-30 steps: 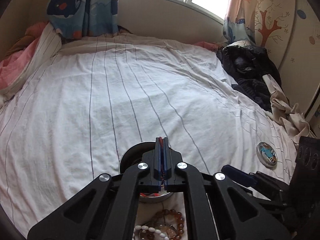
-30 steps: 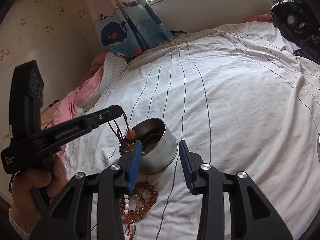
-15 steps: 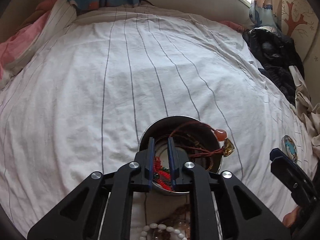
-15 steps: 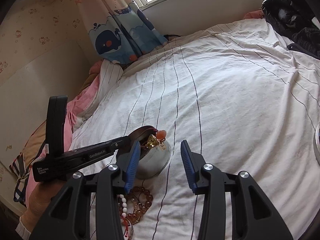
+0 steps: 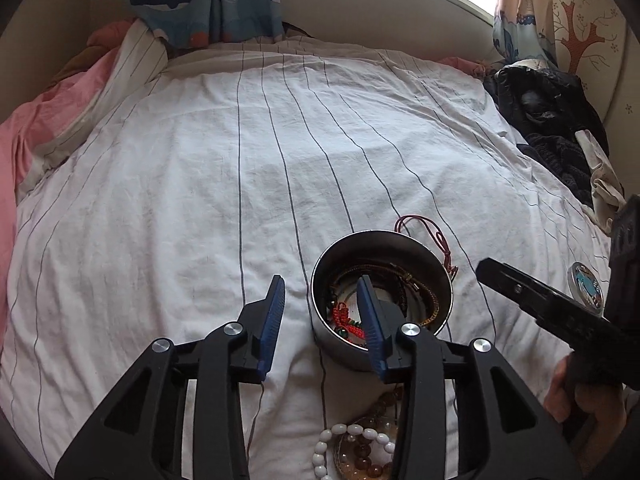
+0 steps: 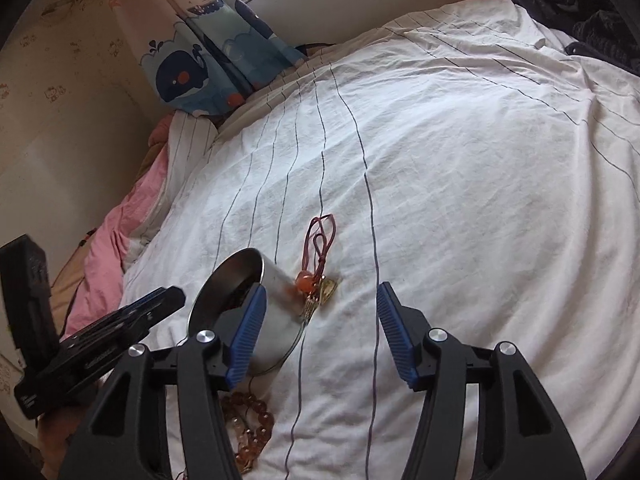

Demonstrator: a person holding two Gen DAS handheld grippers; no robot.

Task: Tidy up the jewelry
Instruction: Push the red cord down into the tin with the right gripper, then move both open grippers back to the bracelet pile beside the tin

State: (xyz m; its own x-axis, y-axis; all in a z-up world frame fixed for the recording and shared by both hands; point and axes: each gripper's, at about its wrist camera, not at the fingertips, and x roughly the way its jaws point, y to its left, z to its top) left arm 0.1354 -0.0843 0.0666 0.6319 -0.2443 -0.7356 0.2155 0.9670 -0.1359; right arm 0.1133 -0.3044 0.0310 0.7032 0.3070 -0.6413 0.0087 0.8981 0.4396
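A round metal tin [image 5: 436, 276] [image 6: 276, 280] stands on the striped sheet. It holds a red knotted bracelet [image 5: 347, 320] and dark cords. A red-cord necklace [image 5: 424, 226] [image 6: 316, 280] with an orange bead and a gold pendant lies on the sheet against the tin's outer wall. My left gripper [image 5: 322, 312] hovers over the tin's near rim; its jaws are opening and the pads press on nothing. My right gripper [image 6: 322, 312] is also opening just short of the pendant and holds nothing. Bead bracelets [image 5: 360, 452] [image 6: 248, 420] lie on the near side of the tin.
A round printed lid [image 5: 586, 288] lies on the sheet to the right. Dark clothes [image 5: 552, 120] are heaped at the bed's right edge and pink bedding [image 5: 24, 152] at its left. A hand [image 5: 580, 400] holds the right gripper's handle.
My left gripper, shut on the red cord a second ago, has let go and opened wide. The necklace now lies outside the tin. My right gripper has widened and moved right.
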